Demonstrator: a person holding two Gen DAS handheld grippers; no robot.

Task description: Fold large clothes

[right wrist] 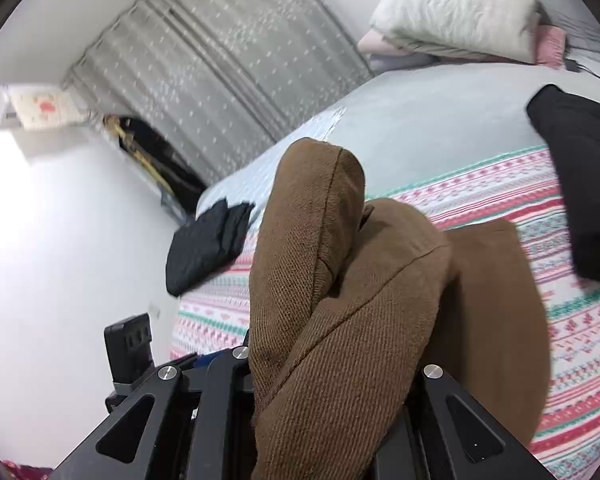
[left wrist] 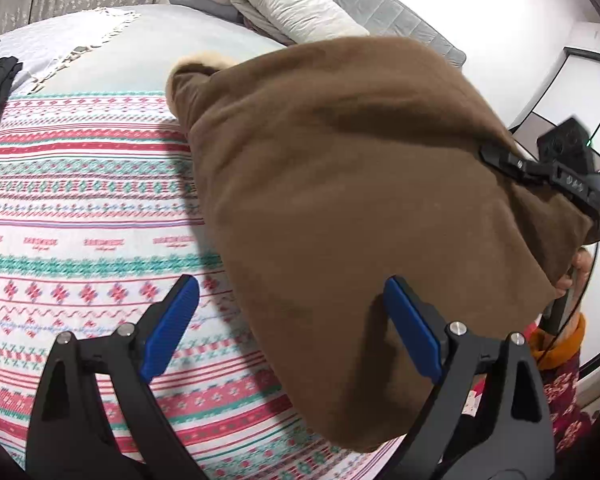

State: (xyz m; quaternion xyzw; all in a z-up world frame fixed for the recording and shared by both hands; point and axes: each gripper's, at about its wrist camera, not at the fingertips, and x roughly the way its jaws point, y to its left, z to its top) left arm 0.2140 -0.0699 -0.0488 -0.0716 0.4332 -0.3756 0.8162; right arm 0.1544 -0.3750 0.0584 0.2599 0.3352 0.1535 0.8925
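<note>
Left gripper (left wrist: 292, 320) hangs over the patterned bedspread (left wrist: 80, 208), blue fingers (left wrist: 172, 324) spread wide with nothing between them; its right finger just meets the brown garment (left wrist: 340, 184). Further right, that garment is lifted off the bed, bunched in the right gripper (left wrist: 496, 158), whose fingers are clamped on its fabric.

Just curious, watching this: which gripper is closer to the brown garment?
Right. The right gripper is shut on the brown garment, holding it above the bed. The left gripper has open jaws at its lower edge, not gripping.
</note>
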